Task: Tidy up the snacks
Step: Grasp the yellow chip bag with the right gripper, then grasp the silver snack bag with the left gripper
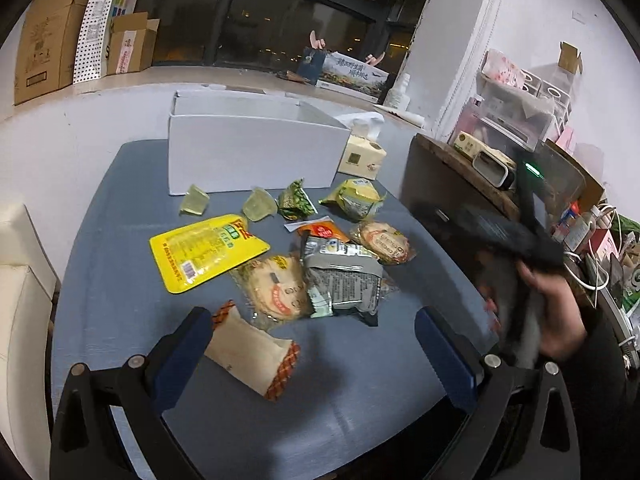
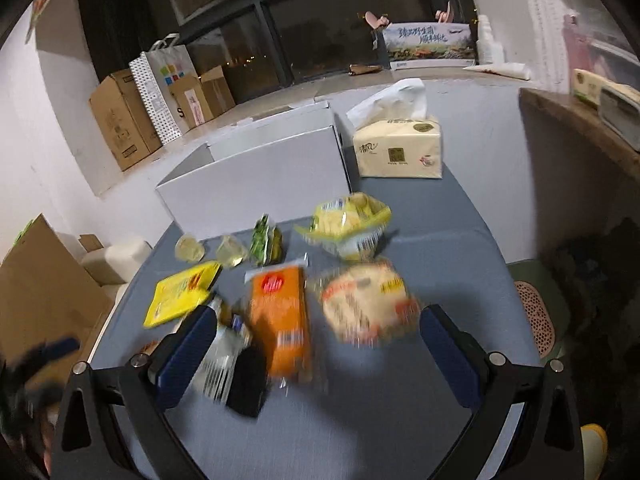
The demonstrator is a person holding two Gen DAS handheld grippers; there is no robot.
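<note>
Both grippers hung over the grey tabletop (image 1: 360, 400) with jaws spread wide and nothing held. The left gripper (image 1: 316, 354) had a tan pillow-shaped snack with orange crimped ends (image 1: 252, 354) lying just inside its left jaw, touching or nearly so. Ahead of those jaws sat the pile: a yellow pouch (image 1: 208, 252), a round cracker pack (image 1: 276, 286), a grey foil packet (image 1: 344, 280), and further out two jelly cups (image 1: 195, 200). The open white box (image 1: 252, 152) stood beyond all of it. The right gripper (image 2: 320, 354) view was blurry, but an orange packet (image 2: 280, 316) lay between its jaws, a silvery one (image 2: 224, 360) against the left jaw, and a round cracker pack (image 2: 366, 304) toward the right one. A tissue pack (image 2: 400, 148) sat far ahead beside the box.
</note>
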